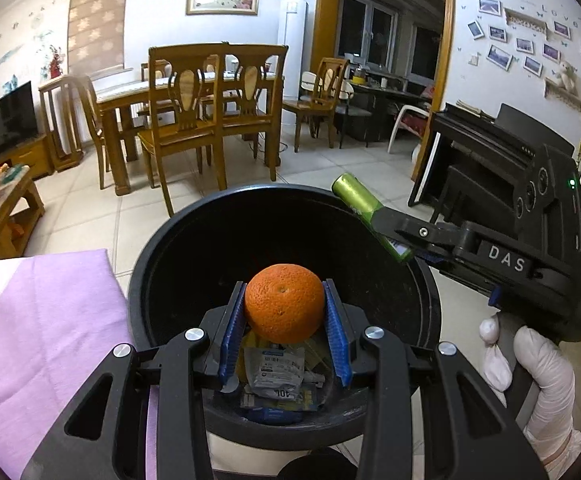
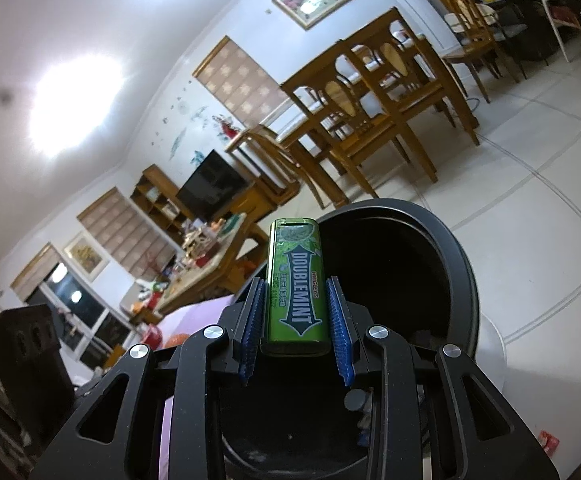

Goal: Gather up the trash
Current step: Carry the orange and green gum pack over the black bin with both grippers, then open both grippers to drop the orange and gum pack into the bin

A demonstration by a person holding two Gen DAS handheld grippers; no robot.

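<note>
Left gripper (image 1: 284,312) jaws clamp orange (image 1: 284,307) over black bin (image 1: 170,240); right gripper (image 2: 295,320) jaws grip Doublemint tin (image 2: 295,280) at the bin's right rim; tiled floor (image 1: 330,168).

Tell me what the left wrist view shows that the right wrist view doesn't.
Only the left wrist view: the orange between the left gripper's fingers, wrappers at the bin's bottom, and a gloved hand on the right gripper's handle.

Only the right wrist view: the Doublemint label on the gum pack in the right gripper, and a ceiling light.

Both: the black bin, the gum pack, a purple cloth, and dining chairs.
</note>
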